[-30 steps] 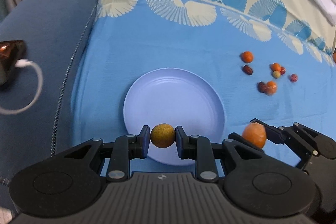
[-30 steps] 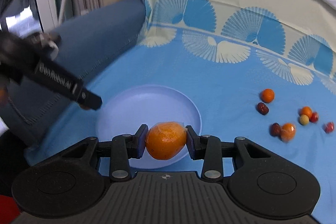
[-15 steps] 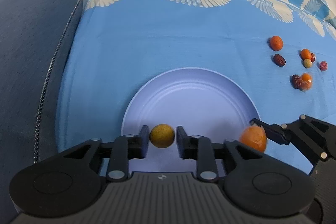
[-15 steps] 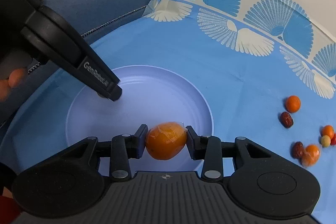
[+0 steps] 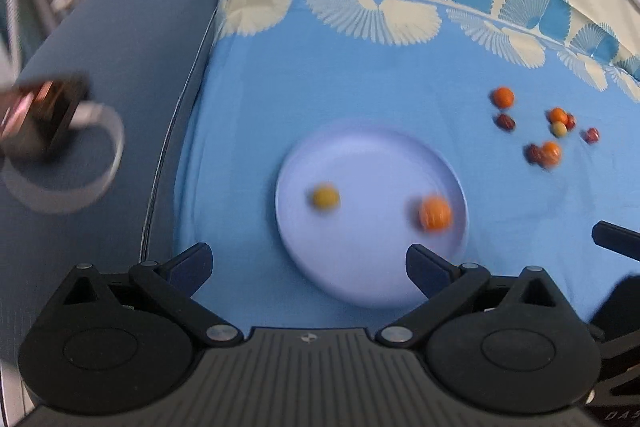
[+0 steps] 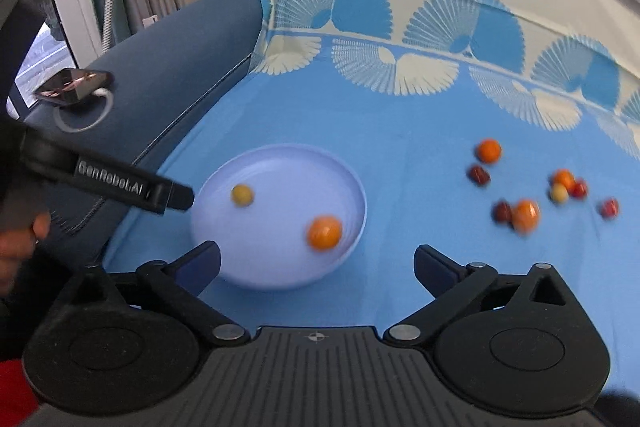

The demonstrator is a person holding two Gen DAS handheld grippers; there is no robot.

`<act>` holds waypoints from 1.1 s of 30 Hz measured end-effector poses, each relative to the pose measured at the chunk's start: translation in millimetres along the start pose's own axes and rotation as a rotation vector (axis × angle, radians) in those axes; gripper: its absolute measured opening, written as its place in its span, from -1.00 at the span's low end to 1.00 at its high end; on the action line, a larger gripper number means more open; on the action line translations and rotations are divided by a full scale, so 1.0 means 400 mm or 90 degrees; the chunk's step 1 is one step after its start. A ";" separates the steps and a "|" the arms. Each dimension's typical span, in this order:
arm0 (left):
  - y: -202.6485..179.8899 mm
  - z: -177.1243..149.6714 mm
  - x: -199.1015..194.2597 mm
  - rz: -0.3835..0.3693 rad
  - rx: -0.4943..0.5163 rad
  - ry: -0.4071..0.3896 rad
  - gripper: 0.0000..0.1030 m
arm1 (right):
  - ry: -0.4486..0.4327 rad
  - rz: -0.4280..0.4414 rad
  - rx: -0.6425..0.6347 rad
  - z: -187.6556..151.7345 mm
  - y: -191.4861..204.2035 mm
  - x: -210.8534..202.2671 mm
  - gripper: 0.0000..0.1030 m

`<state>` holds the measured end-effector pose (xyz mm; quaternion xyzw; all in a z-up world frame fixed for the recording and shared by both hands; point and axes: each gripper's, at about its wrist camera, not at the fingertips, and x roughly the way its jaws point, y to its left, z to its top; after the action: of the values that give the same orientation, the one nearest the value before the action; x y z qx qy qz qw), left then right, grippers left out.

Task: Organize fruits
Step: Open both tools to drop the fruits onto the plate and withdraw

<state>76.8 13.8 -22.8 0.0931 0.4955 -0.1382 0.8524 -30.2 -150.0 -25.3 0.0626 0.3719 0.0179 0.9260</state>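
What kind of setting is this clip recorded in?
Probably a home living room: a blue upholstered sofa draped with a fan-patterned cloth, a phone on its armrest, and a plate of fruit set on the cloth.

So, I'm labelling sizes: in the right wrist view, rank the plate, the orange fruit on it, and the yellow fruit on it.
1. Plate
2. Orange fruit
3. Yellow fruit; it sits farther from the camera, so the gap may be exaggerated.

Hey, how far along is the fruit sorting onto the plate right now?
Done: a yellow-green fruit and an orange fruit lie on the plate. In hand: nothing; left gripper and right gripper are open. Left: the scattered fruits on the blue cloth.
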 end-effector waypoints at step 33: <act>-0.080 -0.220 -0.347 -0.005 0.023 -0.153 0.99 | -0.177 -0.045 -0.059 -0.131 0.086 -0.328 0.99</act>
<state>-70.9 29.5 54.2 0.0890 0.3877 -0.1608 0.9033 -160.7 -121.1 31.8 0.0087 0.2410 -0.0067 0.9705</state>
